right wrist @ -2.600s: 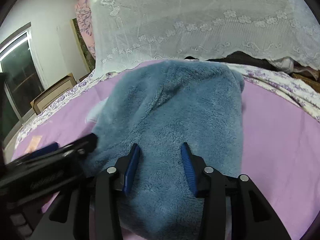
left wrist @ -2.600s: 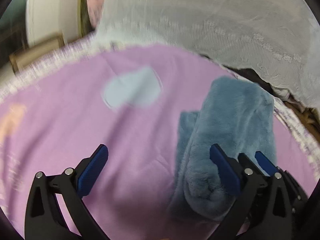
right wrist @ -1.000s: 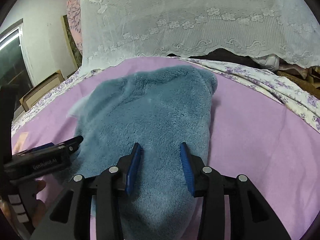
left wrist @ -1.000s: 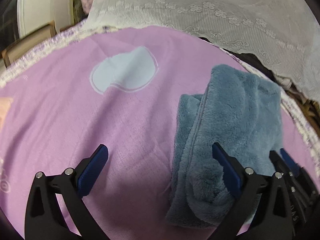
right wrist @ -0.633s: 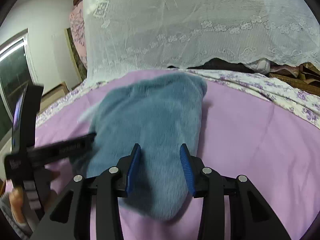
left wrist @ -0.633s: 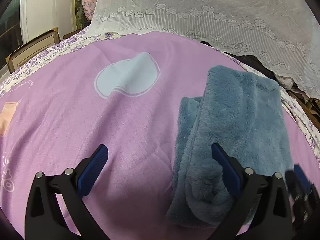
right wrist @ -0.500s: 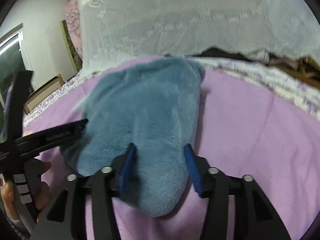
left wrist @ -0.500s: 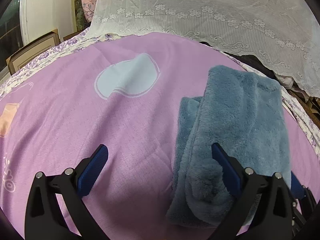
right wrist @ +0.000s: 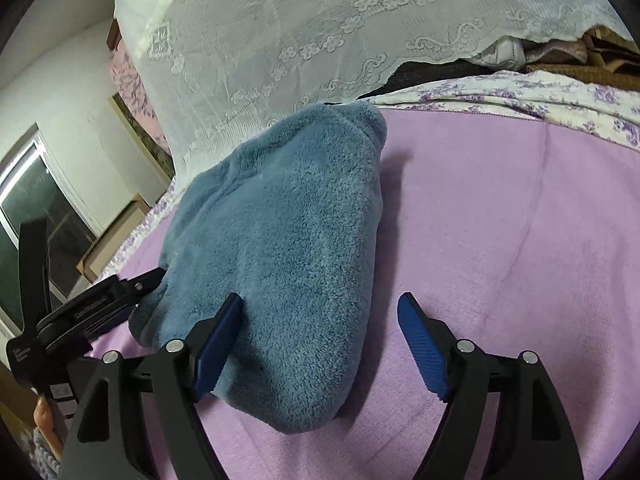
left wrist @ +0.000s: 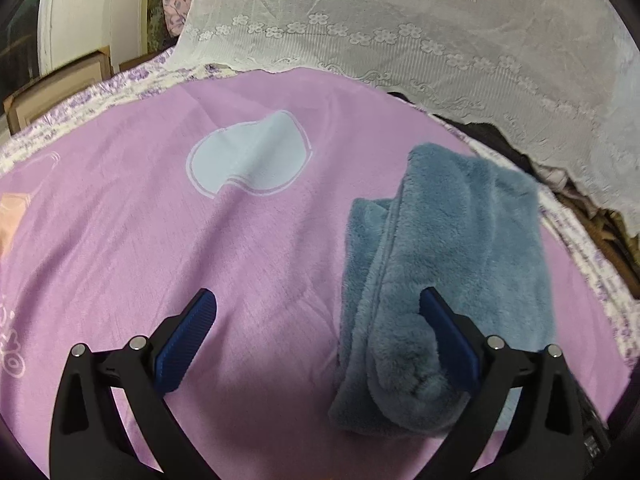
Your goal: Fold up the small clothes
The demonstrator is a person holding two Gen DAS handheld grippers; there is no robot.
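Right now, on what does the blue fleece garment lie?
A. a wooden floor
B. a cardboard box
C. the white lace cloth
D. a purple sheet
D: the fleece lies folded on the purple sheet; the lace cloth hangs behind it.

Folded blue fleece garment (left wrist: 452,264), pink bedsheet (left wrist: 160,248), left gripper (left wrist: 316,320) spread wide

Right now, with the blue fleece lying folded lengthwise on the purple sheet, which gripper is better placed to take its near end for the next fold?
Probably the right gripper: its opening jaws straddle the blue fleece's near end. The left gripper is open mostly over bare purple sheet, beside the fleece.
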